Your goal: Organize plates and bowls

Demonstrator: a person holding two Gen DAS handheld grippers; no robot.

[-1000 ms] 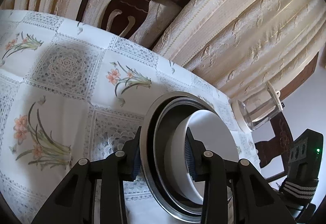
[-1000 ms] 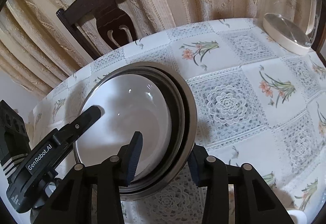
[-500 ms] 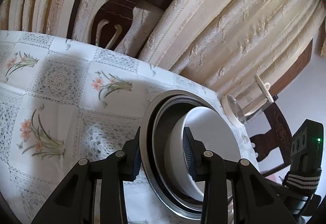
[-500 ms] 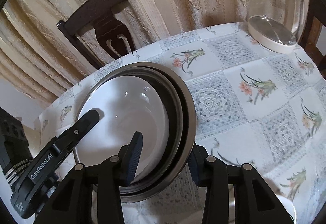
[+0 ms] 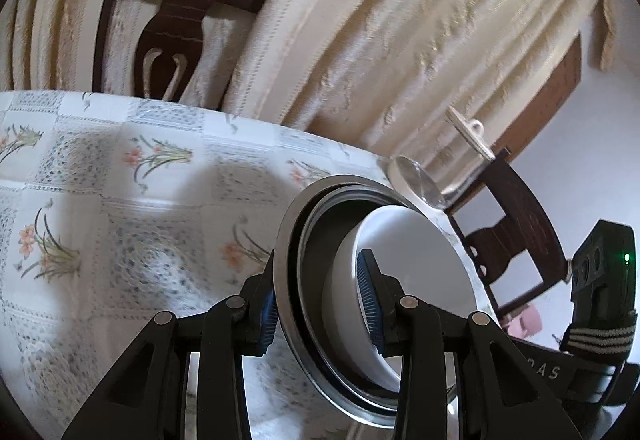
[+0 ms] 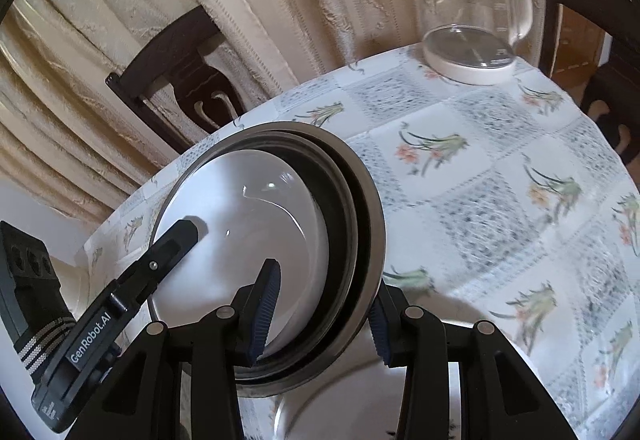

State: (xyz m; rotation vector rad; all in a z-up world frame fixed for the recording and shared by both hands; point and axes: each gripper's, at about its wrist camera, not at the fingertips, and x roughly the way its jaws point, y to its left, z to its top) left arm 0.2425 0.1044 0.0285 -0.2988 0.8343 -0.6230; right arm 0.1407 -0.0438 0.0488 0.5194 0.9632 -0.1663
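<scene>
A nested stack of steel bowls [image 5: 286, 252] with a white bowl [image 5: 416, 272] inside is held tilted above the table. My left gripper [image 5: 318, 300] is shut on its rim, one pad outside the steel wall and one inside the white bowl. In the right wrist view my right gripper [image 6: 320, 316] is shut on the opposite rim of the steel bowls [image 6: 360, 208], with its inner pad against the white bowl [image 6: 248, 224]. A left finger [image 6: 172, 248] reaches into that bowl. A white plate [image 6: 360, 400] lies on the table below the stack.
A glass jug [image 6: 472, 8] with a white lid stands at the table's far edge. The floral tablecloth [image 6: 500, 180] covers the round table. A dark wooden chair [image 5: 180, 20] stands behind it against cream curtains [image 5: 400, 20]. Another chair [image 5: 516, 224] stands on the right.
Both grippers have lifted the bowl stack higher and drawn it back from the table. The white plate has come into sight beneath it in the right wrist view.
</scene>
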